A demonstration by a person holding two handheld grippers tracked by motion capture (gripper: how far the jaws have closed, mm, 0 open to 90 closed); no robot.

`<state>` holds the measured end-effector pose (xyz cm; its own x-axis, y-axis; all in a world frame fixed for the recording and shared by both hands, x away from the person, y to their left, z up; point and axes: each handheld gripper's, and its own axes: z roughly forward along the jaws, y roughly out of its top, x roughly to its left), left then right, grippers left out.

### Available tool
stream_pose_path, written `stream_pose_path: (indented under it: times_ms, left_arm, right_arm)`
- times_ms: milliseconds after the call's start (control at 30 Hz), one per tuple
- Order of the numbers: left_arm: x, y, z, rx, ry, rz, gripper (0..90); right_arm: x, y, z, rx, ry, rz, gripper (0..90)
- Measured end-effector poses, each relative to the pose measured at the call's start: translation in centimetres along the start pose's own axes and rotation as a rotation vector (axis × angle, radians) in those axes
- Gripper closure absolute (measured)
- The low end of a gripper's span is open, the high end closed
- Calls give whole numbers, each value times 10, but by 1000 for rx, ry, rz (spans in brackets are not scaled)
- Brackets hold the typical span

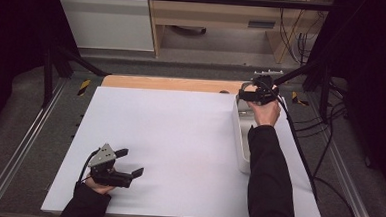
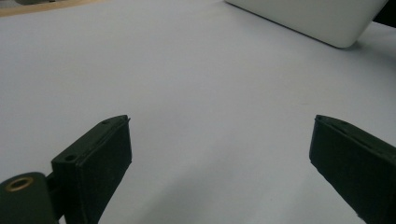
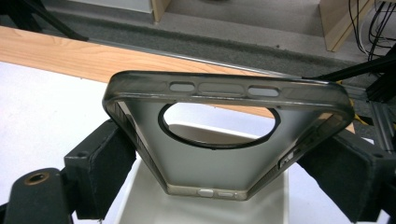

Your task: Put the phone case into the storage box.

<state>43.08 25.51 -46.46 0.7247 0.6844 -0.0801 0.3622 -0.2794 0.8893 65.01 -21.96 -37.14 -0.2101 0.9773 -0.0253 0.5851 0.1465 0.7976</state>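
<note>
Phone case (image 3: pixel 212 161), smoky translucent with round cutout, clamped in right gripper (image 3: pixel 219 172) fingers; left gripper (image 2: pixel 219 163) fingers spread.

Beyond my white tabletop (image 1: pixel 179 148) runs a strip of bare wood (image 1: pixel 172 84), then grey carpet (image 1: pixel 208 69). A pale wooden shelf unit (image 1: pixel 215 19) and a white cabinet (image 1: pixel 105 21) stand at the back. Black curtains (image 1: pixel 14 39) close both sides, and cables (image 1: pixel 292 36) hang at the right.

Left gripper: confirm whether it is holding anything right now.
No, the left gripper has its jaws wide apart over the bare white table.
</note>
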Motion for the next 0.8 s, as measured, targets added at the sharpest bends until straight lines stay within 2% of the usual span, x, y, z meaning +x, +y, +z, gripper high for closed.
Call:
stream_pose_path:
  times_ms: [800]
  left_arm:
    - [0, 0, 1, 7, -1, 1, 52]
  right_arm:
    - [1, -2, 11, 26, -15, 2, 123]
